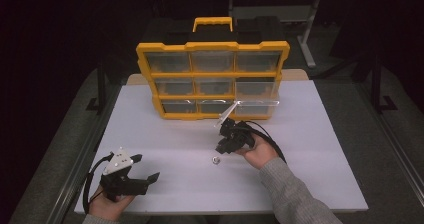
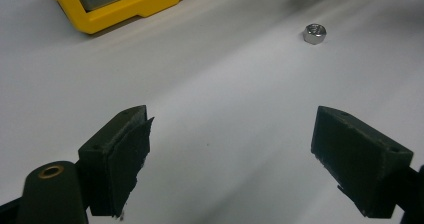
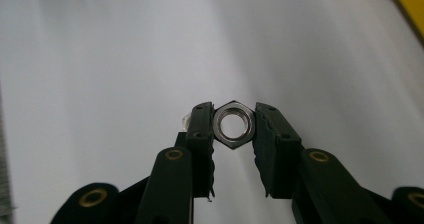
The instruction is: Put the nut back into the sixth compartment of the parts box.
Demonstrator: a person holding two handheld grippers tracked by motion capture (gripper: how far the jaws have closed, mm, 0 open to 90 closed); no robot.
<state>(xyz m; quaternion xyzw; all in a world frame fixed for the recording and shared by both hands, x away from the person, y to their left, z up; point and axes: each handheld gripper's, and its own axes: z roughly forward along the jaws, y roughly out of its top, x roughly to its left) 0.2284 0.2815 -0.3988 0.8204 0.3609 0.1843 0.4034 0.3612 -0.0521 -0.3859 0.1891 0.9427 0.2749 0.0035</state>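
My right gripper (image 1: 220,148) hovers over the middle of the white table (image 1: 310,149), just in front of the yellow organizer (image 1: 212,75). In the right gripper view its jaws (image 3: 234,120) are shut on a silver hex nut (image 3: 233,142), clamped flat side to flat side with its hole facing the camera. A second hex nut (image 1: 216,160) lies loose on the table just below that gripper, and the left gripper view has it (image 2: 314,33) at the upper right. My left gripper (image 1: 148,167) rests near the front left corner, jaws wide open (image 2: 232,134) with nothing between them.
The organizer stands upright at the table's far side, with clear drawers and a yellow carry handle (image 1: 213,23). A clear drawer (image 1: 252,104) at its lower right looks pulled out toward me. A table leg frame (image 1: 307,29) stands behind on the dark floor.
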